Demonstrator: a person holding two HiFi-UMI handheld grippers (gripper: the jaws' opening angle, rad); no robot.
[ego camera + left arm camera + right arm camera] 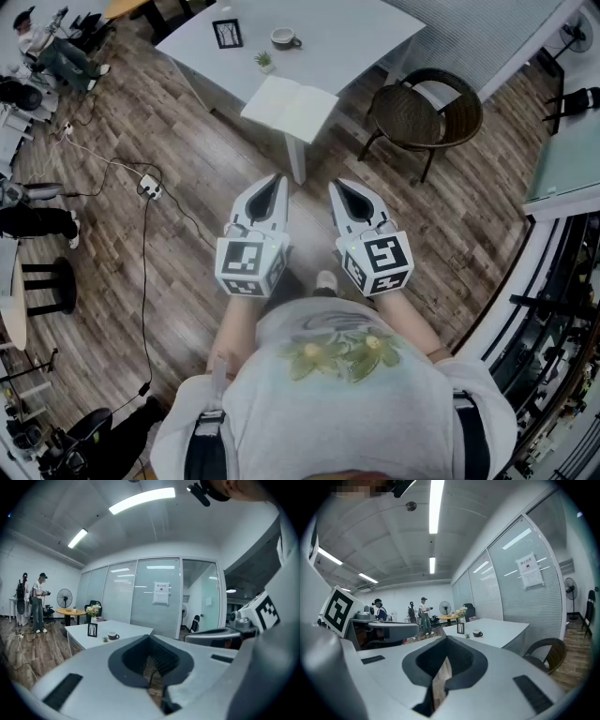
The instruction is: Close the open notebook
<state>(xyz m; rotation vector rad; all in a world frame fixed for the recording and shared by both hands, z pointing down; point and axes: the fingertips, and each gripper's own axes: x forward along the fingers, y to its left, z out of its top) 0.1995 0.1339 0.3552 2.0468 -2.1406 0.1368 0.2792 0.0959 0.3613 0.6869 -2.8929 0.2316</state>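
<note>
Nearest: person's grey shirt point(328, 403) with a yellow flower print, filling the lower head view. Arms reach forward from it, one tool per hand.

Wood-plank floor point(187, 234) runs under everything.

White bench point(356, 37) stands at the top of the head view, well ahead of the person.

Dark wicker chair point(412, 117) sits just beside the bench's right edge.

Left tool point(277, 178) and right tool point(334, 184) are held side by side over the floor, aimed toward the bench. On each, the jaws are pressed together at the tips, with nothing between them. Both are well apart from the bench.

Notebook point(289, 108) lies open, white pages up, on the bench's near corner, untouched.

Black picture frame point(227, 34) stands farther back on the bench. A cup point(283, 38) sits near it, to its right. A small green plant point(264, 61) stands between the cup and the notebook.

Power strip point(148, 187) lies on the floor at left, cable trailing.
</note>
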